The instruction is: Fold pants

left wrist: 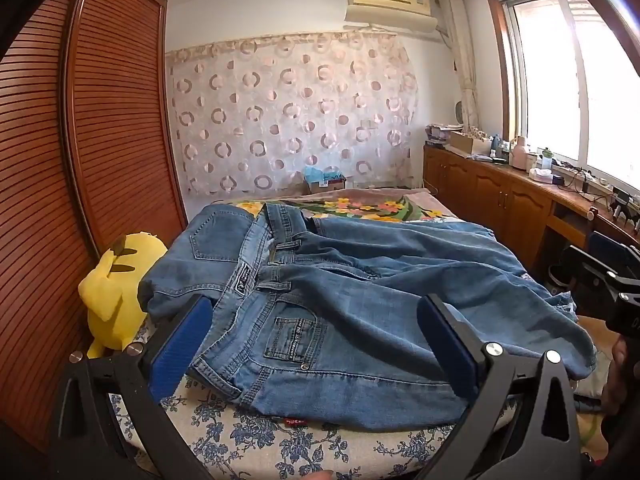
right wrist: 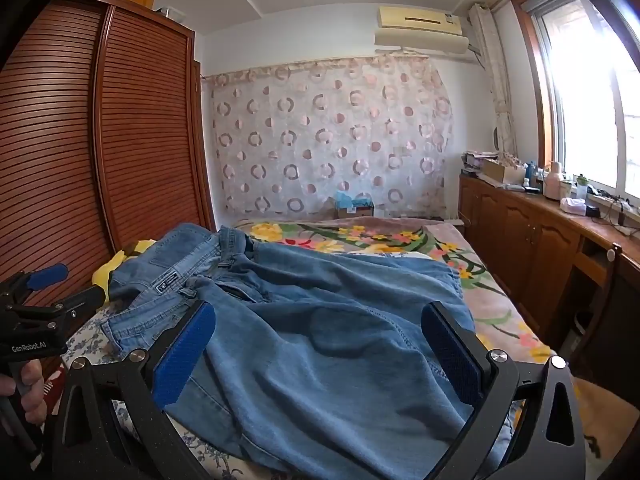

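Note:
A pair of blue jeans [left wrist: 340,288] lies rumpled on the bed, waistband to the left, legs running right; it also shows in the right wrist view [right wrist: 320,344]. My left gripper [left wrist: 316,312] is open, its blue pads either side of the back pocket area just above the denim, holding nothing. My right gripper [right wrist: 320,320] is open over the leg fabric, holding nothing. The left gripper also shows at the left edge of the right wrist view [right wrist: 44,292]. The right gripper's body shows at the right edge of the left wrist view [left wrist: 608,280].
The bed [left wrist: 280,444] has a blue floral sheet in front and a bright flowered blanket [right wrist: 360,236] behind. A yellow plush toy [left wrist: 116,292] lies left of the jeans, against the slatted wardrobe [left wrist: 112,120]. Wooden cabinets [right wrist: 532,232] with clutter run along the right.

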A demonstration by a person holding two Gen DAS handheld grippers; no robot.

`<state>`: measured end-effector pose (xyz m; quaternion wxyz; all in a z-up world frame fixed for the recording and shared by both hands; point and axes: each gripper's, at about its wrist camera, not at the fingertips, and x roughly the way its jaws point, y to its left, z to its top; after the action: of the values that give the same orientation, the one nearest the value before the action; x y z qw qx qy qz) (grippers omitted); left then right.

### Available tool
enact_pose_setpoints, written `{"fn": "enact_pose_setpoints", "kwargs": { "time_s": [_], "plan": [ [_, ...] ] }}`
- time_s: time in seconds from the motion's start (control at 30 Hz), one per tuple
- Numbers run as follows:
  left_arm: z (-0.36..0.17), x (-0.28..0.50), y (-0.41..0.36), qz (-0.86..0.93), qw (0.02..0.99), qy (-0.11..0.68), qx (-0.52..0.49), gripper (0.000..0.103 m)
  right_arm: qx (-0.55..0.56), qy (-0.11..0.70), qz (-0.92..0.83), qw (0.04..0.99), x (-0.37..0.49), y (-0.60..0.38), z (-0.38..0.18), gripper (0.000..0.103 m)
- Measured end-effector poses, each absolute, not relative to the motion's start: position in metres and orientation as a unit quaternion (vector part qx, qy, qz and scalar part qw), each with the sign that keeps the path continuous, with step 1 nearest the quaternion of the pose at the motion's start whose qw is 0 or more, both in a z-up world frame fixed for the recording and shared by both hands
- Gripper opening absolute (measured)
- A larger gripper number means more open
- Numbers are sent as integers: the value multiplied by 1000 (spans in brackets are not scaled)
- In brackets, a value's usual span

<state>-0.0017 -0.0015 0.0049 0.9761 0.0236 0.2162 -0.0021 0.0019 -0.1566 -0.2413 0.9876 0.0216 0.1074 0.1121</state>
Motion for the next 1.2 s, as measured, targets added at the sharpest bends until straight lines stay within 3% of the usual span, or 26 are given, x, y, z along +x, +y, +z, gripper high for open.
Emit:
{"fn": "enact_pose_setpoints", "kwargs": {
  "time_s": [1.2],
  "plan": [
    [15, -7, 3, 0, 978, 207, 22, 102, 21, 105, 113, 988, 3, -157, -243, 103]
  ]
}}
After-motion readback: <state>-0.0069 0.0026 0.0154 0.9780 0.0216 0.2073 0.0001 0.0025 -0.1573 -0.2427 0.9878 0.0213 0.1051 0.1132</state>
